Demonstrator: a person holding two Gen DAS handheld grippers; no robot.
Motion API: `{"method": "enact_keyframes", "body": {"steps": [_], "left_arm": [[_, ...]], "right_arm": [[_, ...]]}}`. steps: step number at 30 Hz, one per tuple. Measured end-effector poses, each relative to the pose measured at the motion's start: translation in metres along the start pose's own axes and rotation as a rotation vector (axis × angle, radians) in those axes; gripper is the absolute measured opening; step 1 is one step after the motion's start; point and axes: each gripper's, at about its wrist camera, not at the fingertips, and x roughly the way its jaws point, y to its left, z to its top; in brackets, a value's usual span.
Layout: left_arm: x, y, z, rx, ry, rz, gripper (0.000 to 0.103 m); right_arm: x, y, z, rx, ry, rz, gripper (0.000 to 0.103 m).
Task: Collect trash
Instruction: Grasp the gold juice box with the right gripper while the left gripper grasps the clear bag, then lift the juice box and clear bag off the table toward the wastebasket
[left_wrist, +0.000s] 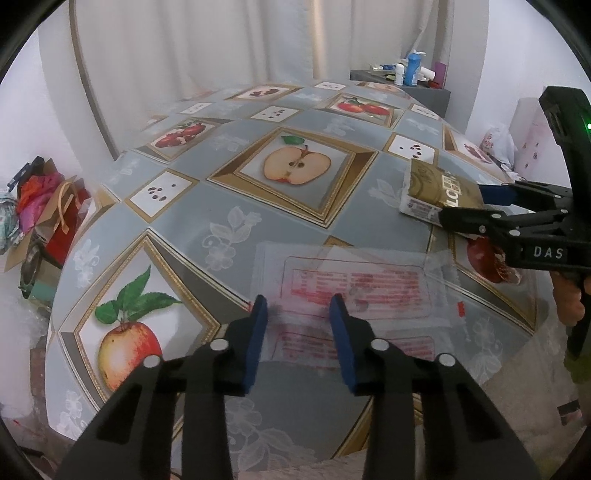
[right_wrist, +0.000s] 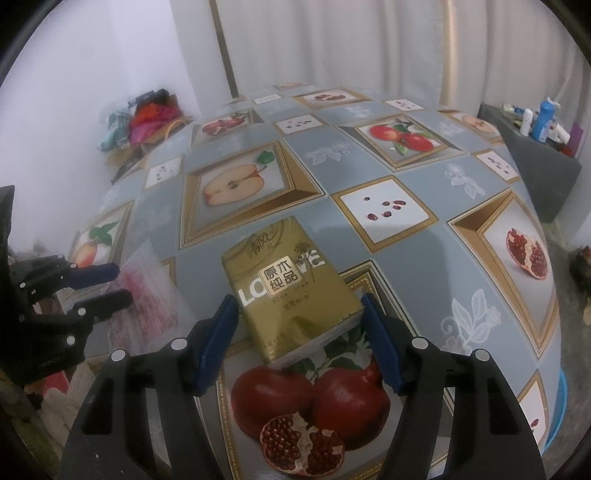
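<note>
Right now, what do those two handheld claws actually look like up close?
Both are black plastic. Each left claw finger ends in a flat blue pad, with round silver rivets along the linkages. The right claw is built the same; seen from the left camera, its body carries white letters "DAS" and a small green light. The bare hand holding it shows no glove.

Gold tissue pack, fruit-patterned grey tablecloth
</note>
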Motion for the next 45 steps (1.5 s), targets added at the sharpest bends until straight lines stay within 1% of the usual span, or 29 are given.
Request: {"method": "enact_keyframes", "body": {"steps": [2,3,5,7,11,16,22,25,27,42,45], "left_arm": [[-0.001,0.0,-0.001,0.001,-0.002,-0.001,0.03],[-0.001,0.0,0.0,0.001,-0.003,0.002,0.026],[-0.001,0.0,0.0,0.002,-0.005,-0.001,0.024],[-0.001,-0.001,0.0,0.006,-0.01,0.004,0.016],[-0.002,-0.001,0.0,0.006,-0.013,-0.002,0.014],[-0.003,0.001,0.0,-0.012,-0.023,-0.029,0.008],[-0.008,0.002,0.001,-0.021,-0.049,-0.066,0.005],[-0.014,0.0,0.003,-0.021,-0.08,-0.076,0.005],[-0.017,-0.001,0.006,-0.013,-0.097,-0.075,0.005],[-0.028,0.004,0.018,-0.04,-0.141,-0.076,0.005],[-0.032,0.001,0.021,-0.034,-0.155,-0.076,0.005]], "right_arm": [[0.0,0.0,0.0,0.0,0.0,0.0,0.063],[0.0,0.0,0.0,-0.001,0.0,0.0,0.063],[0.0,0.001,0.0,0.0,0.0,0.0,0.063],[0.0,0.0,0.0,-0.001,0.0,-0.001,0.063],[0.0,0.0,-0.001,0.0,-0.001,0.0,0.062],[-0.001,-0.001,0.0,0.004,-0.005,0.0,0.061],[-0.002,-0.002,-0.001,0.005,-0.007,-0.001,0.06],[-0.003,-0.002,0.0,0.011,-0.009,-0.004,0.06],[-0.004,-0.003,0.0,0.014,-0.011,-0.007,0.06],[-0.022,-0.008,0.002,0.046,-0.064,-0.041,0.06],[-0.029,-0.009,0.001,0.052,-0.079,-0.052,0.06]]}}
